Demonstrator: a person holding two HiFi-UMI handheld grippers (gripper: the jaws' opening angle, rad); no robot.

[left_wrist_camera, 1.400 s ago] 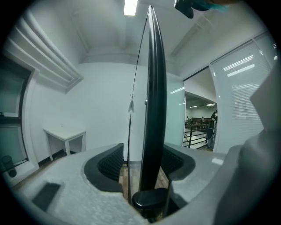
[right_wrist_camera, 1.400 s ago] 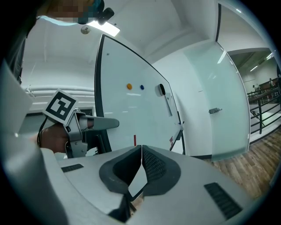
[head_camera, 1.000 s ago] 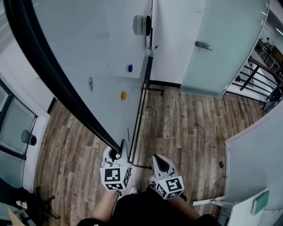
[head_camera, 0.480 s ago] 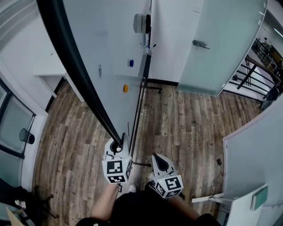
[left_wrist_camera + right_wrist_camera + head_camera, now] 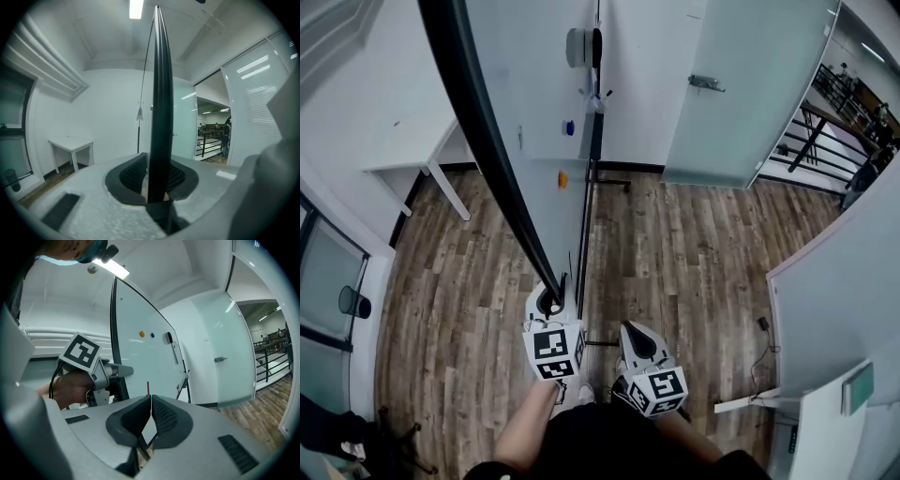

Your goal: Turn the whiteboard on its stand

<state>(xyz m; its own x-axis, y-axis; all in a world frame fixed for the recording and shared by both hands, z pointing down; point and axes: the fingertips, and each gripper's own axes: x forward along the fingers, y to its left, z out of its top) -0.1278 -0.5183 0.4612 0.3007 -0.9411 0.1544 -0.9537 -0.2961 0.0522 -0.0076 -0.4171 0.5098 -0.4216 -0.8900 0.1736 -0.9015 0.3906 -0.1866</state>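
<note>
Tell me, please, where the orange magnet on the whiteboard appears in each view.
Head view: orange magnet, upper centre on the whiteboard.
Left gripper view: not in it.
Right gripper view: upper centre-left, beside the blue magnet.
Shared landmark: the board's black frame edge.

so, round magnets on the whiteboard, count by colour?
Blue magnet: 1
Orange magnet: 1
Total on the whiteboard: 2
</note>
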